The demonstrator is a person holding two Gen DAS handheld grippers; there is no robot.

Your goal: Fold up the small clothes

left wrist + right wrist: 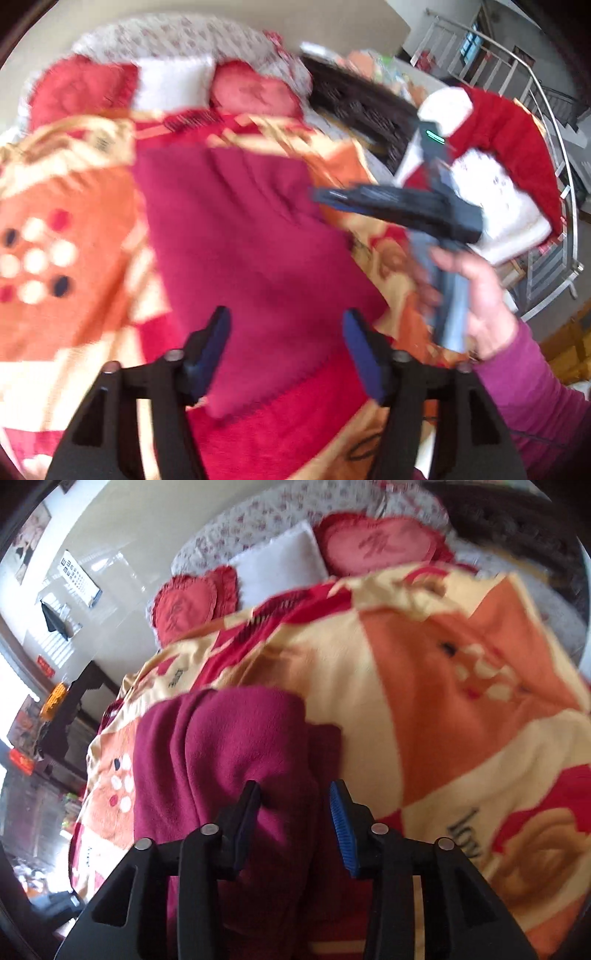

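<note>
While the maroon garment [240, 240] lies spread on the bed's blanket [66, 206], I hold both grippers, left gripper [286, 347] and right gripper [295, 823], above it, jaws spread, gripping nothing, ready to fold.

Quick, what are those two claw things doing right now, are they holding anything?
Left gripper: jaws open, holding nothing, above the maroon cloth.
Right gripper: jaws open, cloth bunched between them, not clamped.

One maroon garment [251, 236] lies on one patterned orange and red blanket [70, 206]. Behind it sit two red heart-shaped cushions [376, 544] and one white pillow [284, 561]. Two grippers appear: the left gripper [286, 354] and the right gripper [295, 827].
</note>
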